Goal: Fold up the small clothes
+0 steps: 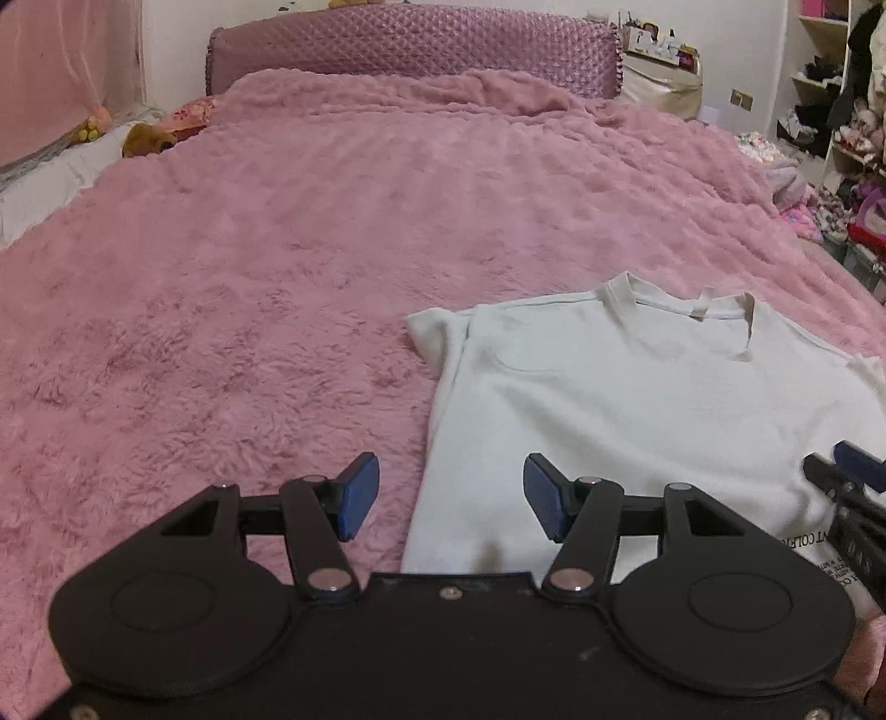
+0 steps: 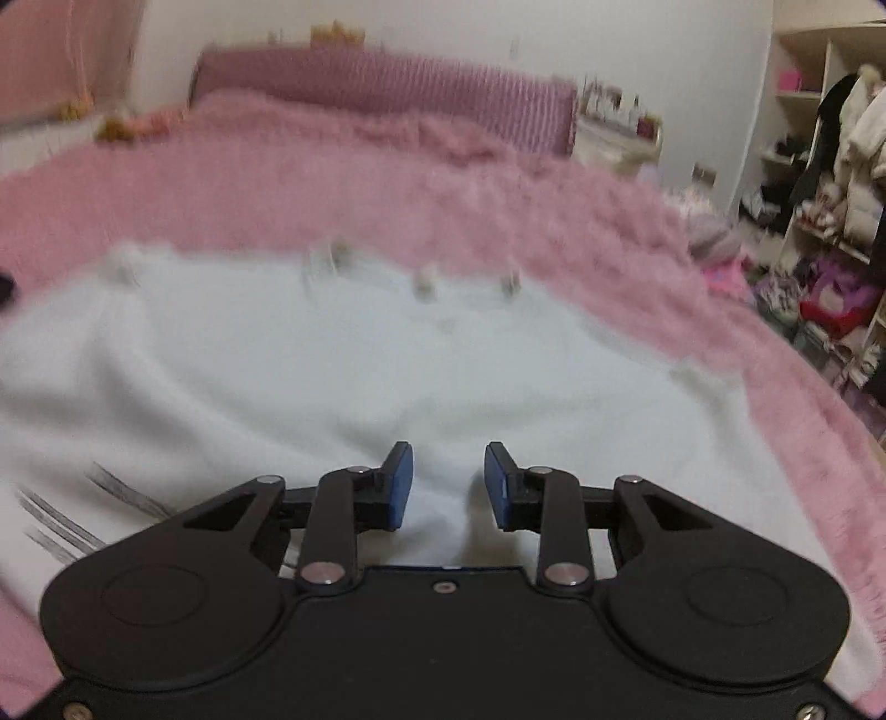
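A white T-shirt (image 1: 609, 399) lies flat on the pink bed, collar (image 1: 681, 302) at the far end, and black print (image 1: 803, 545) shows near its right side. Its left sleeve (image 1: 437, 338) is tucked inward. My left gripper (image 1: 451, 493) hovers open and wide over the shirt's left edge with nothing between its fingers. My right gripper (image 2: 448, 482) hangs low over the shirt (image 2: 332, 360) in a blurred view. Its jaws stand a little apart above a raised crease of cloth, and the pads do not press on it. Its tip (image 1: 847, 471) shows at the right edge of the left wrist view.
A fuzzy pink blanket (image 1: 249, 266) covers the bed up to a quilted headboard (image 1: 415, 44). Stuffed toys (image 1: 147, 138) lie at the far left. Cluttered shelves (image 2: 830, 194) and a nightstand (image 1: 664, 77) stand at the right. Wide bare blanket lies left of the shirt.
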`<state>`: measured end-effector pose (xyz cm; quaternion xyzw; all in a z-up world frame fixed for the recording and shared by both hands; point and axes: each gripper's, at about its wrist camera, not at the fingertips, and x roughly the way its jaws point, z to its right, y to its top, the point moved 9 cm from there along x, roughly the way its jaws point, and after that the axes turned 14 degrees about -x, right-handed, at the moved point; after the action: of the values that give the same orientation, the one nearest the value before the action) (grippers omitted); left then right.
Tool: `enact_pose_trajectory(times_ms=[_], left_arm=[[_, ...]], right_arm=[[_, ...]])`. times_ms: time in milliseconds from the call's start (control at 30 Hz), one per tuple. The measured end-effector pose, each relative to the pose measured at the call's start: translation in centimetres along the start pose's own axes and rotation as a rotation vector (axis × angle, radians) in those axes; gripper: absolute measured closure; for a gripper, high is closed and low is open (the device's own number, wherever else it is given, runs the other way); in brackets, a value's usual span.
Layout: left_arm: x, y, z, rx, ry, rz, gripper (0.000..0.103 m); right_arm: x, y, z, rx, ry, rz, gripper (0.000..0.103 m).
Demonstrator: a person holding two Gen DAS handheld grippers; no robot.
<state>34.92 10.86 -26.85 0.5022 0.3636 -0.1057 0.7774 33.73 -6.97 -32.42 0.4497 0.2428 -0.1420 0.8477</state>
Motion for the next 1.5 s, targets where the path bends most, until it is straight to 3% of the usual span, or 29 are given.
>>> enact_pose_trajectory(times_ms=[67, 167, 267, 367, 467, 567, 633, 733, 800, 833, 867, 967, 1167, 1200, 1233, 1267, 1300, 1400, 1500], left_arm=[[-0.5, -0.1, -0.9, -0.039, -0.003, -0.004, 0.044], [-1.4, 0.0, -2.2, -0.085, -0.011, -0.018, 0.044], [-2.6, 0.1, -2.9, -0.079, -0.012, -0.007, 0.044], [-3.8, 0.4, -3.2, -0.063, -0.018, 0.028, 0.043], [-4.3, 0.8, -2.9, -0.119, -0.076, 0.043, 0.043], [-4.3, 0.7, -0.8, -0.153, -0.190, 0.032, 0.043], [-3.8, 0.0, 1.3, -0.109, -0.231, 0.023, 0.043], [-2.1, -1.4, 3.5, -0.036, -0.209, -0.001, 0.043], [-1.0, -2.2, 3.7, -0.043, -0.190, -0.026, 0.043], [-0.7, -2.5, 3.5, -0.064, -0.192, -0.035, 0.043], [-0.5, -2.6, 3.3, -0.091, -0.198, -0.045, 0.043], [-0.4, -2.8, 2.5, -0.136, -0.192, -0.050, 0.043], [-0.4, -2.4, 1.8, -0.084, -0.137, -0.038, 0.043], [-0.7, -2.3, 1.9, -0.086, -0.137, -0.033, 0.043], [-1.1, -2.3, 2.3, -0.097, -0.160, -0.032, 0.043], [-1.2, -2.4, 2.7, -0.110, -0.188, -0.033, 0.043], [-1.5, -2.7, 3.7, -0.116, -0.228, -0.038, 0.043], [-1.5, -4.5, 7.6, -0.033, -0.288, -0.069, 0.043], [0.0, -7.1, 9.6, 0.074, -0.231, -0.092, 0.043]], right_arm=[[-1.4, 1.6, -1.4, 0.036, 0.072, 0.039, 0.077], [-0.9, 1.6, -5.2, 0.086, 0.211, -0.009, 0.077], [2.5, -1.1, -7.6, 0.057, 0.187, -0.105, 0.076], [1.0, 0.5, -8.2, 0.019, 0.123, -0.051, 0.075], [-1.9, 3.7, -9.6, -0.011, 0.177, 0.074, 0.075], [-2.0, 4.9, -10.4, 0.009, 0.278, 0.065, 0.075], [-0.9, 3.7, -8.1, 0.051, 0.246, 0.009, 0.075], [1.2, -0.4, -2.4, 0.068, 0.109, -0.103, 0.079], [1.5, -3.2, 2.4, 0.130, 0.121, -0.117, 0.083], [1.4, -4.1, 4.4, 0.164, 0.115, -0.123, 0.097], [1.1, -4.8, 6.3, 0.185, 0.120, -0.123, 0.103], [0.0, -6.5, 10.4, 0.148, 0.032, -0.158, 0.103], [-1.5, -8.8, 14.2, 0.142, -0.056, -0.187, 0.103], [-2.0, -8.8, 14.5, 0.143, -0.078, -0.193, 0.095], [-2.0, -8.8, 15.1, 0.154, -0.112, -0.209, 0.062], [-2.5, -8.6, 15.5, 0.184, -0.155, -0.217, 0.050], [-3.2, -8.2, 15.5, 0.207, -0.166, -0.197, 0.044], [-4.0, -6.1, 13.2, 0.214, -0.070, -0.129, 0.044], [-3.5, -4.3, 9.7, 0.196, 0.008, -0.098, 0.033]])
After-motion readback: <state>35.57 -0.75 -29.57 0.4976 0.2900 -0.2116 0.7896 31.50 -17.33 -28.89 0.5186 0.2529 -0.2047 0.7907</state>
